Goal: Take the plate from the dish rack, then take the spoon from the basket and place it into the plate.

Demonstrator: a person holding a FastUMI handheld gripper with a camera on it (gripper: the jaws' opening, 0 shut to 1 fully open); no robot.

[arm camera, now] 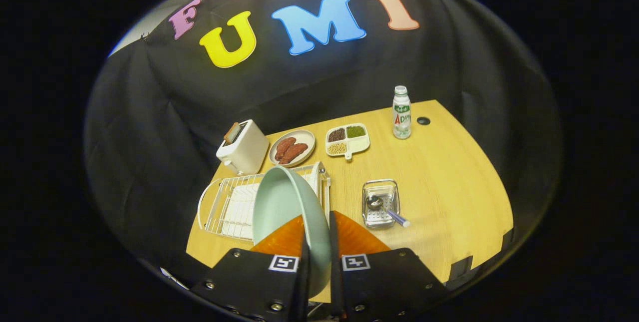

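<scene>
Wooden, pale and smooth, the surface (449, 177) carries everything, and its hard top would let a dropped dish chip. Near its front left corner stands the white wire dish rack (224, 207). Over the rack hangs the pale green round plate (284, 202), tilted on edge, with its rim running down between the fingers of the gripper (318, 262). The fingers stand narrow and appear to pinch that rim from both sides, so the plate looks held.

Judging by its look, the plate is stiff, glazed and slippery, probably fairly heavy for an edge pinch, and breakable. A hold on the rim alone lets it swing, so it wants a firm squeeze and a slow, level set-down on bare wood.

Toward the middle of the front edge sits the small clear square basket (381, 203). In it lies the metal spoon with a bluish handle (387, 210), bowl inside and handle poking out over the basket's wall. It should be light, rigid and slick; the projecting handle seems the easiest place to take it.
</scene>
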